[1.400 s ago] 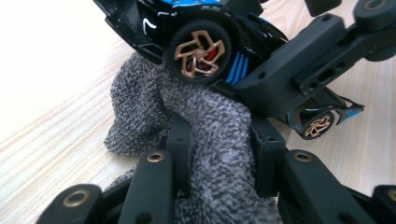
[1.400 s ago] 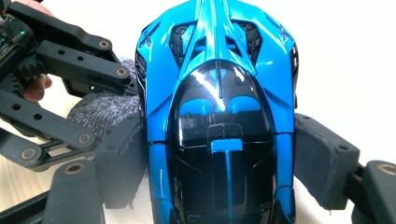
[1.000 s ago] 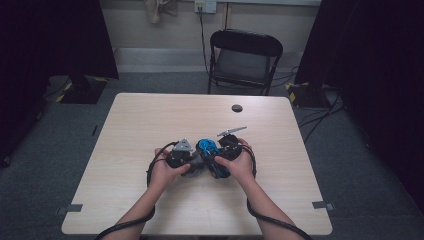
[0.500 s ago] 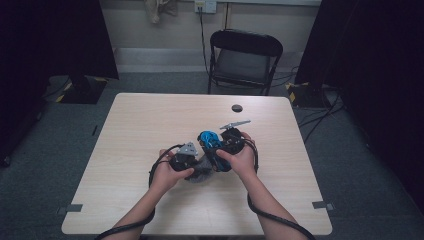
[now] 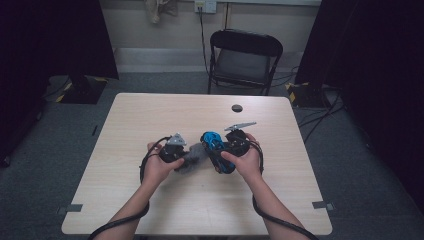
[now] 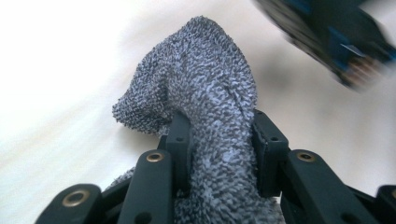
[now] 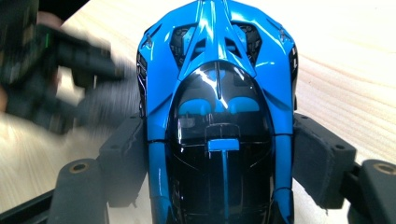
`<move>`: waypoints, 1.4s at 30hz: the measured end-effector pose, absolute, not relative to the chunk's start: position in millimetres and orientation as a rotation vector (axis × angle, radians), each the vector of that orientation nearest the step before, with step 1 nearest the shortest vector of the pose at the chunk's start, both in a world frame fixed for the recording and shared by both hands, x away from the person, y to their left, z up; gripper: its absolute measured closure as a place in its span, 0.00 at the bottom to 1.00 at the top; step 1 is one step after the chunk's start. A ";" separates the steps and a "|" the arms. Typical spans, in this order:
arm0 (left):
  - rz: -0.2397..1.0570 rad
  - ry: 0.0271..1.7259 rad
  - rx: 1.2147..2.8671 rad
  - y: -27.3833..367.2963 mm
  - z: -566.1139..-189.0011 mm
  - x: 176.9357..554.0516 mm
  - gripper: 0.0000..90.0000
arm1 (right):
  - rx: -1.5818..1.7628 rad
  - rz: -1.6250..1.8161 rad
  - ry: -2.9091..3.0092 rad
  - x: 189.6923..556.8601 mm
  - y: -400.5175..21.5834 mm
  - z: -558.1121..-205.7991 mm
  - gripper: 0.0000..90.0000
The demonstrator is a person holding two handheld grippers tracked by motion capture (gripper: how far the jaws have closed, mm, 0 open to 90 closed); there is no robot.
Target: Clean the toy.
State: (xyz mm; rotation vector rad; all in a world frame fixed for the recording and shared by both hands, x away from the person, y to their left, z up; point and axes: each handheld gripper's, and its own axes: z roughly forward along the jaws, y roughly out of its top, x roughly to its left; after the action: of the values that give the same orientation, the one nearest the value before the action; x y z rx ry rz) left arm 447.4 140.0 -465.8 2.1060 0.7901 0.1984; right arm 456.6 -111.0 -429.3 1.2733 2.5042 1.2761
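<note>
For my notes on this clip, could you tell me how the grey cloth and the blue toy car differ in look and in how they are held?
The grey cloth is soft, matte terry, bunched into a limp fold; the blue toy car is hard, glossy and keeps its shape. The cloth is pinched narrow in the left gripper; the car fills the wider-set right gripper across its body. Both are clamped between black jaws, close together above the table.

grippers: black, brass screws | cables: black | forearms: bare

High view looks down; gripper views close, perhaps sharing tabletop [image 5: 150,120].
</note>
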 end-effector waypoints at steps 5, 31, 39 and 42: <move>0.270 0.801 2.065 139.9 -452.7 458.2 0.73 | 1.262 1.270 2.531 451.4 -108.7 -433.3 0.30; 0.042 0.557 2.150 101.6 -477.0 424.1 0.73 | 1.312 1.239 2.502 459.6 -105.2 -432.1 0.30; 0.000 0.504 2.202 96.9 -477.3 416.5 0.73 | 1.328 1.256 2.482 462.0 -106.7 -429.7 0.30; -0.002 0.522 2.198 100.0 -476.5 418.5 0.73 | 1.319 1.264 2.484 461.8 -106.9 -427.8 0.30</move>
State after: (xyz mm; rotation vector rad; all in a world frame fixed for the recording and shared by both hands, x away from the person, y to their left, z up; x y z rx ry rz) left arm 418.5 100.0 -476.5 2.1981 0.5223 -0.0022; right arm 461.8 -106.9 -427.8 1.3189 2.4840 1.2638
